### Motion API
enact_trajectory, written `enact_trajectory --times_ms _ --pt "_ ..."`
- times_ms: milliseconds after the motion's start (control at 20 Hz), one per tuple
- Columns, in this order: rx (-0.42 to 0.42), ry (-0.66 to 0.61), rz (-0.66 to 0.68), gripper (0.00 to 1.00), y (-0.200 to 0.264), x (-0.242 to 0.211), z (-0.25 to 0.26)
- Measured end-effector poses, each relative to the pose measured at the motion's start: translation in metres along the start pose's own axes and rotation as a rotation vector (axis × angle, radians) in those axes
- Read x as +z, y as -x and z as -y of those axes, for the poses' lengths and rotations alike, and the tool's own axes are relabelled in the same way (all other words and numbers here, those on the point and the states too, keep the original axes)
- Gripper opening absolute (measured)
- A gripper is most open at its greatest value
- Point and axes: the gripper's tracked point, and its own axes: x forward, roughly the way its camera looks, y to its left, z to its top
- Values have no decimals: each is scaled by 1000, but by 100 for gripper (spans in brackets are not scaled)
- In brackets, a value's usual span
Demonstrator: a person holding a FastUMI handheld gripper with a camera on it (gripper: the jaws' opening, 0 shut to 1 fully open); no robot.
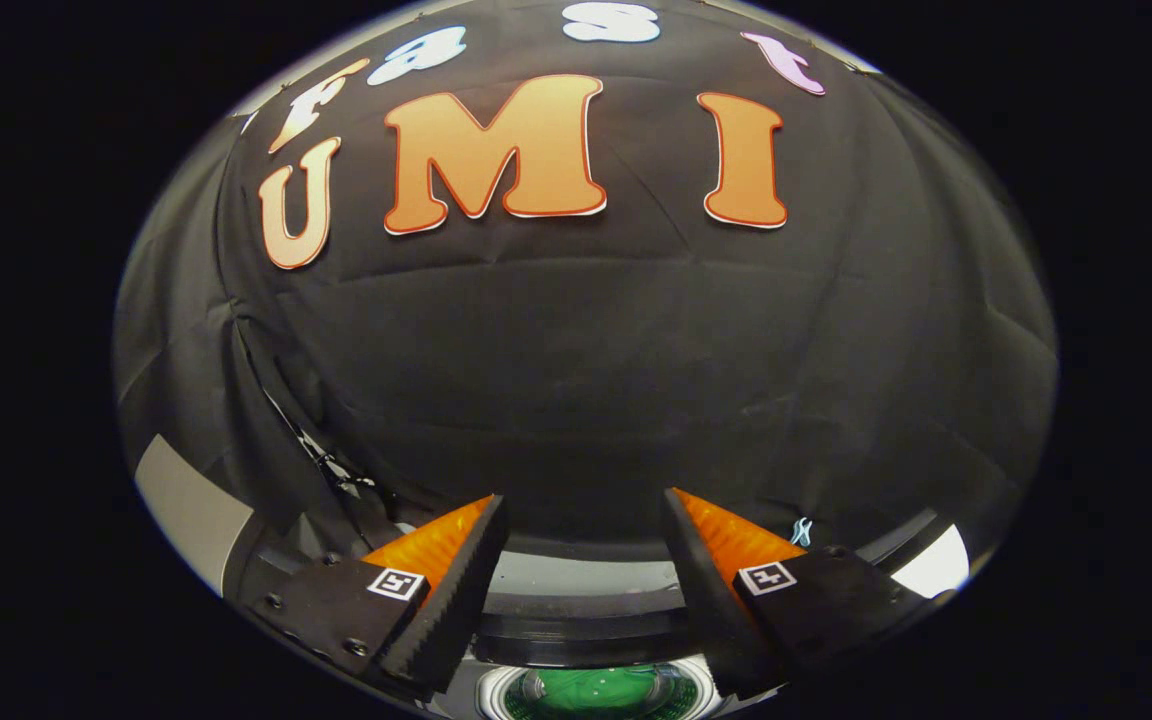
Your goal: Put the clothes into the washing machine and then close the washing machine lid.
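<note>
1. Gripper (584,560): jaws wide apart, nothing held.
2. Washing machine (596,690): near, just below and between the fingers; round opening w/ green inside.
3. Clothes: likely soft, light; pinch a bunched fold.
4. Lid: prob. rigid; push at edge.

The scene was shot from the gripper (584,500) itself, looking forward along its two spread, empty fingers (456,580). The lens was aimed mostly at the booth's black cloth wall (586,380), pretty close up, with the washing machine (596,690) caught just below the fingers.
</note>
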Motion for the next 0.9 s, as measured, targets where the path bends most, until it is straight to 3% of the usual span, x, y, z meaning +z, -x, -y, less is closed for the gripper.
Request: enact_trajectory --times_ms 650,900 --pt "-14 -2 10 98 61 -38 0" --pt "17 -29 -20 98 86 -59 -2"
